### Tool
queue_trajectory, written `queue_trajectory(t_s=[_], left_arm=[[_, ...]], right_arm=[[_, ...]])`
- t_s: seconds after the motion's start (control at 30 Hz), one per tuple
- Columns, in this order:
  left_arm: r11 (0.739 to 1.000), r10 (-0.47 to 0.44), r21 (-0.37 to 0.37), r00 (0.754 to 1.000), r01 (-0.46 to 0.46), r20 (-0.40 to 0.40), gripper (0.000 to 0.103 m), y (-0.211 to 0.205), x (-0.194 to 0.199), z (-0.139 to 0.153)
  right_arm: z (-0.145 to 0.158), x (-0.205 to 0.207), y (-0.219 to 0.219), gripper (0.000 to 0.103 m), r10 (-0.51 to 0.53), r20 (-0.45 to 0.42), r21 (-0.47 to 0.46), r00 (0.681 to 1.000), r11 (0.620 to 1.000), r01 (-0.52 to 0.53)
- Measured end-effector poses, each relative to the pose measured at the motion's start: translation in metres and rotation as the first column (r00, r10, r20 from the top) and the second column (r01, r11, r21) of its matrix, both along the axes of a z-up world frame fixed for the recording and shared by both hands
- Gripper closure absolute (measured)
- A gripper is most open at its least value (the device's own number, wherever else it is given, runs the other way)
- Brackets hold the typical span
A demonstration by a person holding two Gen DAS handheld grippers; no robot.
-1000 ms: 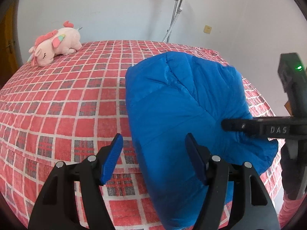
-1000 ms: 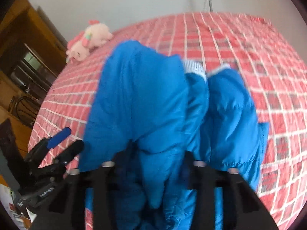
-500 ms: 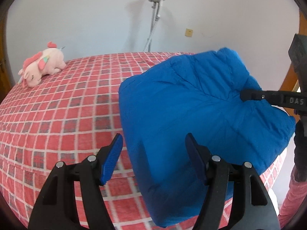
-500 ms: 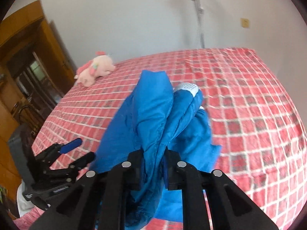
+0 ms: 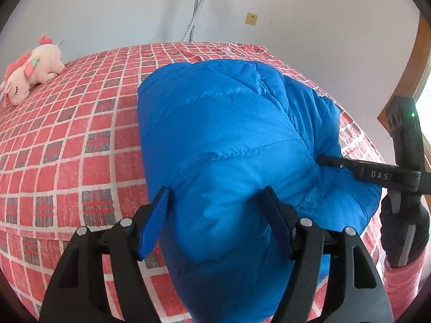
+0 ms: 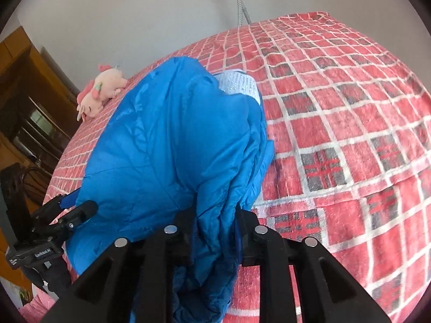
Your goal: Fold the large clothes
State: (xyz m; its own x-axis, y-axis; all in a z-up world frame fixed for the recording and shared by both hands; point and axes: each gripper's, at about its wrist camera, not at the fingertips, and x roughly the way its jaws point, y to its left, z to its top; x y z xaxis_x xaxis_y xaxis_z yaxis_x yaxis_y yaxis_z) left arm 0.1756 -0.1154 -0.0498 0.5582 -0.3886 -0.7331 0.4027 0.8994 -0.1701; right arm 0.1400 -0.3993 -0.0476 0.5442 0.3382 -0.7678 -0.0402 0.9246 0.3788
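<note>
The right gripper has a thick bunch of the blue puffer jacket clamped between its two black fingers, though the jaws are easing apart at this moment with the fabric still pinched there; along the side of that finger, seen from the left wrist view, white letters read "DAS". The left gripper carries blue pads that stand wide, one on each side of the jacket's near edge; its jaws are opening, the fabric bulges between the pads, and I cannot tell whether they press on it. A small label on its body, seen from the right wrist view, seems to read "GenRobot.AI", but the print is tiny. Both tools tilt steeply down toward the bed. The jacket lies folded in a puffy heap on the red checked bedspread, near the bed's front edge, with a pale knit cuff peeking out at its far end. A hand in a dark glove over a pink sleeve grips the right tool's handle. Far back on the bed, well apart from the jacket, rests a pink plush unicorn. A yellowish wall socket sits on the white wall behind.
</note>
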Motion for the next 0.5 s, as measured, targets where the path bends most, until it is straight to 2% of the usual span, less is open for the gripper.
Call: queue_trajectory(t_s=[0.13,0.17,0.2,0.27,0.33,0.43,0.5], left_arm=[[1.0,0.017,0.005,1.0,-0.017,-0.006,0.034,-0.002,-0.002,0.004],[1.0,0.019,-0.002,1.0,-0.019,-0.009,0.035,0.001,-0.004,0.008],[1.0,0.02,-0.008,1.0,-0.02,-0.009,0.036,0.003,-0.007,0.011],[1.0,0.028,-0.013,1.0,-0.028,0.008,0.036,0.007,-0.015,0.019],[0.999,0.038,0.009,0.998,-0.038,0.044,0.036,0.008,-0.024,0.026],[0.998,0.044,0.033,0.996,-0.047,0.082,0.036,0.005,-0.037,0.034],[0.998,0.04,0.041,0.995,-0.044,0.089,0.036,0.002,-0.042,0.035]], right_arm=[[0.01,-0.002,-0.006,0.076,-0.01,-0.003,0.031,1.0,0.999,0.01],[0.014,-0.005,-0.007,0.068,-0.016,-0.001,0.021,1.0,1.0,0.016],[0.022,-0.011,-0.006,0.066,-0.026,0.015,-0.017,1.0,1.0,0.026],[0.042,-0.025,-0.002,0.066,-0.041,0.07,-0.092,0.997,0.995,0.048],[0.064,-0.039,0.003,0.066,-0.033,0.123,-0.109,0.992,0.993,0.047],[0.082,-0.051,0.02,0.066,0.04,0.162,-0.15,0.986,0.989,-0.016],[0.083,-0.055,0.039,0.07,0.11,0.145,-0.171,0.983,0.982,-0.084]])
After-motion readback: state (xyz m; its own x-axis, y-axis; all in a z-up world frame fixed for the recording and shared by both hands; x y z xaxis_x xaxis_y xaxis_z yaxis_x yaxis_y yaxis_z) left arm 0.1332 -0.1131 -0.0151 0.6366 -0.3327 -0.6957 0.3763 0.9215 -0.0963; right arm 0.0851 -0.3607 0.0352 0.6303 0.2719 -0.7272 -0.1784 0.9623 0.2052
